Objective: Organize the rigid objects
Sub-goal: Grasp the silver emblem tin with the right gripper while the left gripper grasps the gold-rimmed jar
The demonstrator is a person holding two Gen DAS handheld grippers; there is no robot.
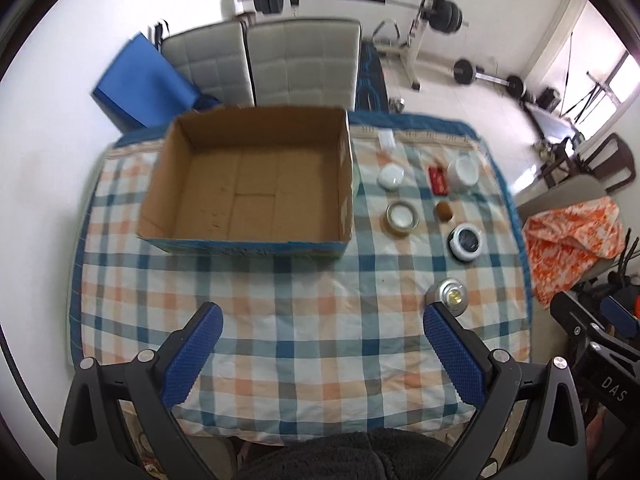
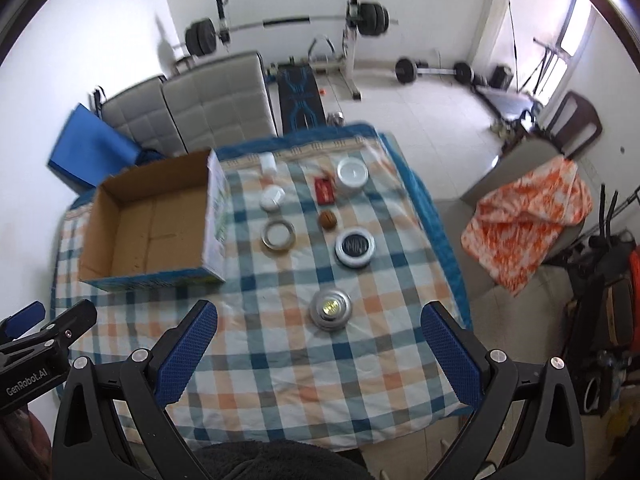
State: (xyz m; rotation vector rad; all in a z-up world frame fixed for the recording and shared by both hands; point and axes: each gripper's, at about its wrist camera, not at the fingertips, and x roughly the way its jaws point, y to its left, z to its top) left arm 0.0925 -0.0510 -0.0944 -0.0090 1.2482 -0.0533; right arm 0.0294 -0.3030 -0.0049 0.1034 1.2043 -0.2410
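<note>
Both the left gripper (image 1: 322, 322) and right gripper (image 2: 319, 320) hang released and empty. The silver puck (image 2: 330, 309), lower centre, should be straddled squarely, then carried to the cardboard box (image 2: 120, 280) at left.

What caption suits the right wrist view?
Open right gripper above a puck light, empty box to the left.

Two grey quilted chairs (image 1: 280, 64) stand at the far edge of the blue-and-orange checked tablecloth (image 1: 304, 320), with a loaded barbell on its rack (image 2: 288, 24) beyond and an orange-and-white patterned cloth (image 2: 528, 216) at right.
</note>
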